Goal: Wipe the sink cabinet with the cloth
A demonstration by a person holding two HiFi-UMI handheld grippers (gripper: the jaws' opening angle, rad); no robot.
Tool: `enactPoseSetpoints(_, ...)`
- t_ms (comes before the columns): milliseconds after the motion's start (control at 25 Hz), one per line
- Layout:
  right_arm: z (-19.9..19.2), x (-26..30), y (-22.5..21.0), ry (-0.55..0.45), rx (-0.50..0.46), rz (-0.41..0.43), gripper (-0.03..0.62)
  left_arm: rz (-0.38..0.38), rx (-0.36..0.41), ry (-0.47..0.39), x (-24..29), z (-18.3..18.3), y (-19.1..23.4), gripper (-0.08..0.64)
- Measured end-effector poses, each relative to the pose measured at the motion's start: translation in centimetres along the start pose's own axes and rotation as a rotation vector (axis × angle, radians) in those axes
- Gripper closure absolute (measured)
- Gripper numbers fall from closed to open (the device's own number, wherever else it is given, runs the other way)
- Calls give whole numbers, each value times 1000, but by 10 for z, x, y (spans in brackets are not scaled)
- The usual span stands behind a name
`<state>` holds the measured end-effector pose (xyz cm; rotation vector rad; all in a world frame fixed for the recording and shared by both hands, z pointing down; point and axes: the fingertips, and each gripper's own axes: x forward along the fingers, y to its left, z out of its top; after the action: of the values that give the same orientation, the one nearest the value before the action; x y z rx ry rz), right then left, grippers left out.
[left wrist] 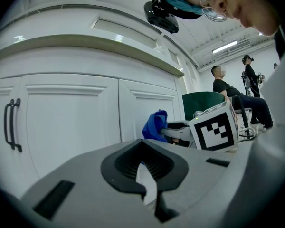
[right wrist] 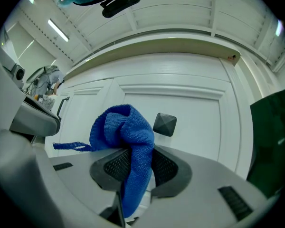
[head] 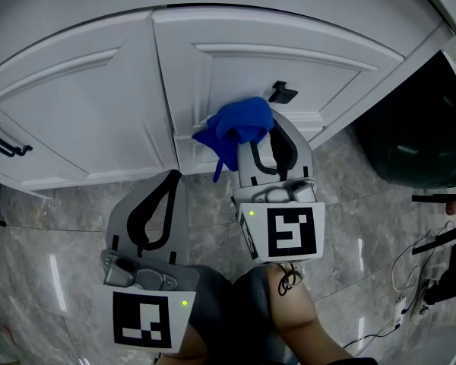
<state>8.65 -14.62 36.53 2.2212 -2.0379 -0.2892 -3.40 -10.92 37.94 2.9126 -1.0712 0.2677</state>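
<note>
The white sink cabinet has two panelled doors, a left one (head: pixel 76 112) and a right one (head: pixel 289 67). A blue cloth (head: pixel 239 124) is bunched against the lower left of the right door, just left of its black knob (head: pixel 283 93). My right gripper (head: pixel 258 133) is shut on the cloth, which spills up and out of the jaws in the right gripper view, cloth (right wrist: pixel 126 132), knob (right wrist: pixel 165 124). My left gripper (head: pixel 171 177) hangs lower and to the left, near the base of the cabinet, shut with nothing in it (left wrist: pixel 145 167). It sees the cloth (left wrist: pixel 154 125) to its right.
A black bar handle (head: pixel 1 139) sits on the left door. A dark green bin (head: pixel 418 135) stands right of the cabinet. The floor is grey marble (head: pixel 61 242), with cables (head: pixel 410 280) at the right. People (left wrist: pixel 223 87) sit in the background.
</note>
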Motion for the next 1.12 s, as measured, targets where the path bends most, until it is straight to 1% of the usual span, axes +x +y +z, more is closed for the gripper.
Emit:
enactPoseSetpoints(160, -1, -2, -6, -4, 13, -17, 477, -4, -1, -3, 2, 0, 0, 558)
enactPoseSetpoints(1120, -9, -11, -42, 4, -3, -124, 477, -12, -13, -2, 5, -1, -4, 558)
